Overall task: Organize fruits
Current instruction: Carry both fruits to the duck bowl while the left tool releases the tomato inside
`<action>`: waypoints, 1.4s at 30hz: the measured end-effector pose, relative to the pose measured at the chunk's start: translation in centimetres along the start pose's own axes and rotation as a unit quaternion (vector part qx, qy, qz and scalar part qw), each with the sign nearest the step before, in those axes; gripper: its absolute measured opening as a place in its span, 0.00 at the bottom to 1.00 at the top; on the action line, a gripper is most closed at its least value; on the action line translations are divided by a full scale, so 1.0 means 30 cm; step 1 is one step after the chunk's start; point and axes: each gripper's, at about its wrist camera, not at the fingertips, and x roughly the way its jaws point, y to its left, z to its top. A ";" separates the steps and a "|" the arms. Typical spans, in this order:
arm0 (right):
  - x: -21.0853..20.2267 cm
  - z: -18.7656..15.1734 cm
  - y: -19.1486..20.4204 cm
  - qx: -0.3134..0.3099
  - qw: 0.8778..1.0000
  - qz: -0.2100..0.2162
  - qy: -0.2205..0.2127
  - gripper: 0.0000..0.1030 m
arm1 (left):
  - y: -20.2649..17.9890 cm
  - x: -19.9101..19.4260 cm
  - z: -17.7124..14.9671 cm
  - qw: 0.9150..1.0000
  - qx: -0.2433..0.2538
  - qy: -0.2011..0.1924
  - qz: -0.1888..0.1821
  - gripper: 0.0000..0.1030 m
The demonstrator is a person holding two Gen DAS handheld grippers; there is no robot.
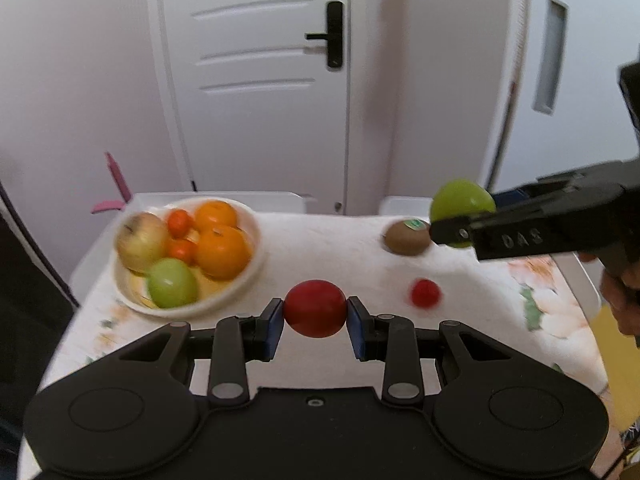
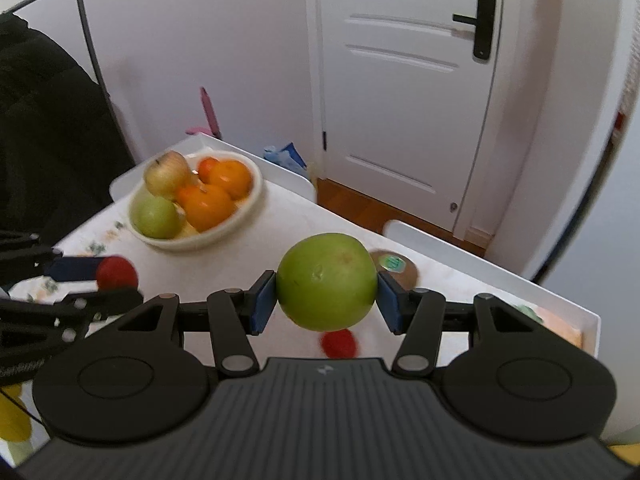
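My left gripper is shut on a red round fruit and holds it above the cloth-covered table. My right gripper is shut on a green apple, held in the air at the right; it also shows in the left wrist view. A white bowl at the left holds oranges, small tangerines, a yellowish apple and a green apple. A kiwi with a sticker and a small red fruit lie on the table.
A white door and walls stand behind the table. A pink object is at the table's far left corner. A dark garment on a rack hangs to the left.
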 end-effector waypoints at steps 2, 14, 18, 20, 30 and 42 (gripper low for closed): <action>0.009 0.027 0.042 0.000 1.000 0.001 -0.003 0.66 | 0.056 -0.008 0.024 1.000 -0.002 -0.005 0.005 0.36; 0.108 0.138 0.306 0.020 1.000 -0.010 0.005 0.66 | 0.366 0.047 0.110 1.000 0.000 -0.008 -0.005 0.36; 0.157 0.164 0.369 0.030 0.999 -0.017 0.007 0.66 | 0.452 0.085 0.121 1.000 0.006 -0.003 -0.013 0.36; 0.184 0.178 0.399 0.036 0.999 -0.021 0.009 0.66 | 0.492 0.106 0.124 1.000 0.009 0.001 -0.017 0.36; 0.293 0.217 0.489 0.065 0.997 -0.048 0.018 0.66 | 0.645 0.249 0.117 0.999 0.020 0.030 -0.034 0.36; 0.380 0.218 0.504 0.082 0.994 -0.064 0.036 0.66 | 0.685 0.391 0.090 0.996 0.031 0.066 -0.054 0.36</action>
